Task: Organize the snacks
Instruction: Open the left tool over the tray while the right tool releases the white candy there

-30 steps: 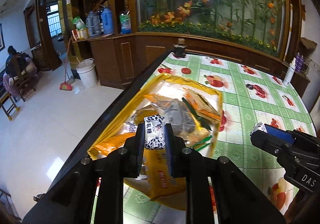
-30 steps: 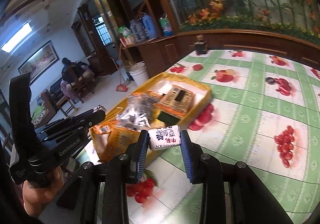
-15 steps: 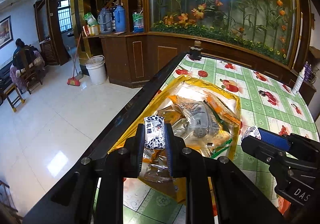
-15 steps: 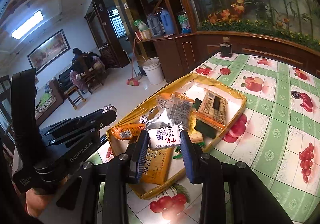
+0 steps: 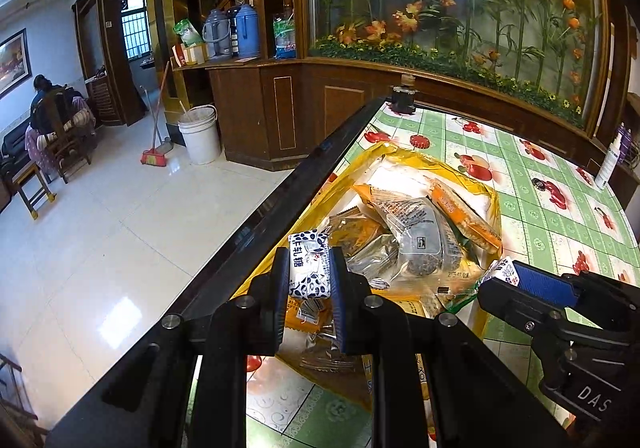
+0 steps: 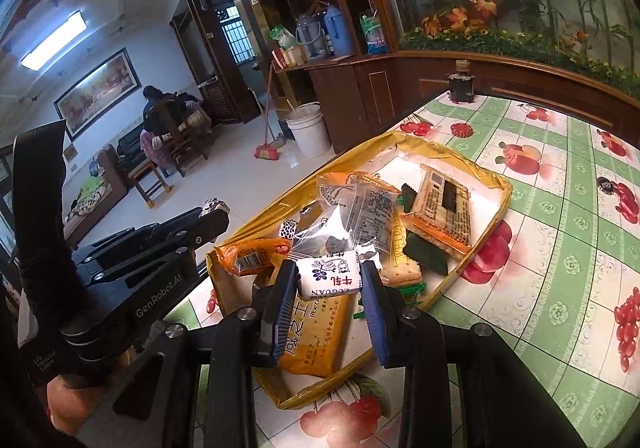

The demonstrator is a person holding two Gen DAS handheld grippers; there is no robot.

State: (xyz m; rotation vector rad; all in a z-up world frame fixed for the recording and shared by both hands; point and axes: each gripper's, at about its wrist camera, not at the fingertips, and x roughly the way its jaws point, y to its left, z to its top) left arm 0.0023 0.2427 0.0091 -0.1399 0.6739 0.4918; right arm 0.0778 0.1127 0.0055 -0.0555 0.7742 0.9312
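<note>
Near the frame's centre a yellow tray (image 6: 486, 172) is lying on the fruit-print tablecloth (image 6: 568, 208), crowded with overlapping snack packets (image 6: 362, 212) and a cracker pack (image 6: 440, 204); a white bucket (image 5: 200, 134) is standing on the floor at upper left. The left gripper (image 5: 309, 272) is pinching a spotted candy (image 5: 308, 268) over the tray's near end, and the right gripper (image 6: 329, 280) is clamping a white candy (image 6: 329, 279) over its near corner. Packets underneath are partly hidden.
</note>
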